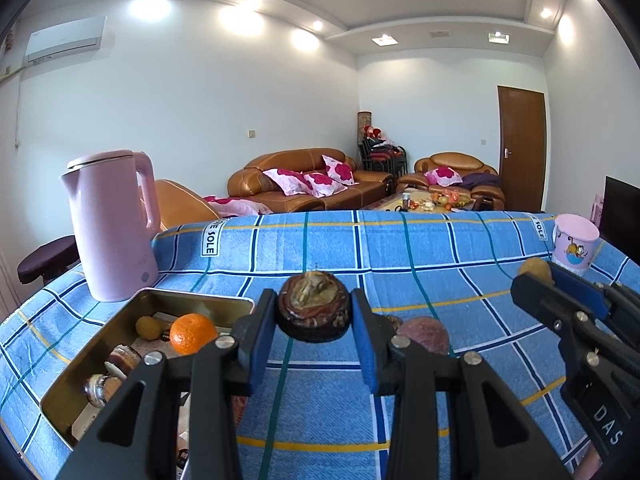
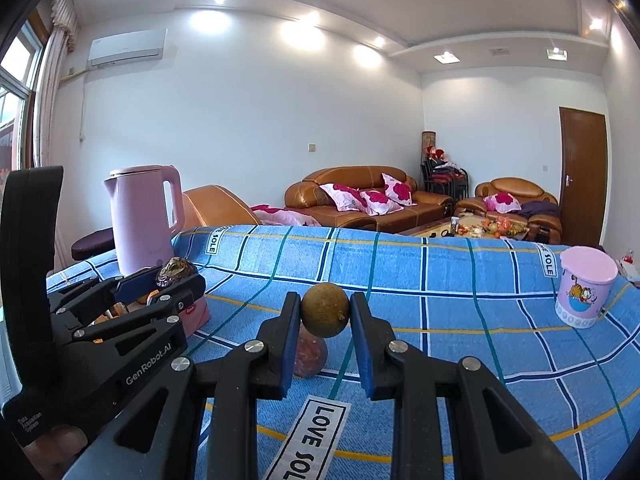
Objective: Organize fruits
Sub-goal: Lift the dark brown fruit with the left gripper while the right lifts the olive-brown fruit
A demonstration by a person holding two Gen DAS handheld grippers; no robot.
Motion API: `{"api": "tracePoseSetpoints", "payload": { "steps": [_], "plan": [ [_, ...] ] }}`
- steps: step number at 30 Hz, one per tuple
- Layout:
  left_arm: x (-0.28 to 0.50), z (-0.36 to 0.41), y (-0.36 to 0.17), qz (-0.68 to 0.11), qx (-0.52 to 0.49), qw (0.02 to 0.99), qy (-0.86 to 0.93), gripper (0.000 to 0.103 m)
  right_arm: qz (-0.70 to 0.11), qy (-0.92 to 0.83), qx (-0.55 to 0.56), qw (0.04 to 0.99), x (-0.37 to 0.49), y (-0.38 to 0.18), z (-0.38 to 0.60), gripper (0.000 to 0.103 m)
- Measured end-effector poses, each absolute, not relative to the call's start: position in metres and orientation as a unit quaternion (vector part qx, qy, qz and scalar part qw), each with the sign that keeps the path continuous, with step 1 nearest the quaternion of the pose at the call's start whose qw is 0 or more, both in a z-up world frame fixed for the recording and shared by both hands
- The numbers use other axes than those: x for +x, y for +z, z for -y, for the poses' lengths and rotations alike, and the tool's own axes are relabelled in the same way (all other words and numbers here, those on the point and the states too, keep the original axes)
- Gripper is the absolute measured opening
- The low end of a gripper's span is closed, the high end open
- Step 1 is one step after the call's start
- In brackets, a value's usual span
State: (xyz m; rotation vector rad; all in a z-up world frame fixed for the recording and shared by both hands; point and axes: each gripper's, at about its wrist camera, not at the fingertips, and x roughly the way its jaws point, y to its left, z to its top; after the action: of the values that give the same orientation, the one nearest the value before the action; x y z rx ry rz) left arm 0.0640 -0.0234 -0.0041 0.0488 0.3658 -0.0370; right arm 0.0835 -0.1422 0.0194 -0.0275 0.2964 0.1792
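So, two tools up over the blue plaid tabletop (image 1: 440, 256), each clamped on one fruit. Left tool (image 1: 313, 316) pinching a dark wrinkled passion fruit (image 1: 314, 306) between its blue pads, held clear above the cloth. Right tool (image 2: 325, 314) squeezing a small brown round fruit (image 2: 325, 310), longan-ish, also lifted off the cloth.

Counting the rest: one orange (image 1: 193, 333) and one small yellowish fruit (image 1: 149, 327) sitting in the gold metal tin (image 1: 72, 384) at the left, plus a couple of shell-looking bits in there, can't really tell what. One reddish-purple fruit (image 1: 424, 334) lying on the cloth just past the left tool, partly hidden behind its right finger. Possibly one more small thing beside it, too hidden to call.

Around: one pink kettle (image 1: 114, 224) right behind the tin, one pink cartoon cup (image 2: 586, 286) way over at the far right edge. Brown sofas with flowery cushions in the back.

In the way: nothing between the passion fruit and the tin except the left tool's own finger; kettle crowding the tin's far side.

Orientation: passion fruit a bit squashed, wider than tall, long axis running side to side between the pads, puckered end facing up and toward the camera. Small brown fruit nearly round, tiny nub at lower right.
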Motion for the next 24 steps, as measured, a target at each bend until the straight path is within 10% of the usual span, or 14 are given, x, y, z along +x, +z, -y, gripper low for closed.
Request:
{"api": "tracePoseSetpoints", "payload": {
  "steps": [24],
  "plan": [
    [0.053,-0.005,-0.008,-0.215,0.034,0.976,-0.008,0.038,-0.176,0.110,-0.015,0.978,0.089,0.016,0.123,0.027]
  ]
}}
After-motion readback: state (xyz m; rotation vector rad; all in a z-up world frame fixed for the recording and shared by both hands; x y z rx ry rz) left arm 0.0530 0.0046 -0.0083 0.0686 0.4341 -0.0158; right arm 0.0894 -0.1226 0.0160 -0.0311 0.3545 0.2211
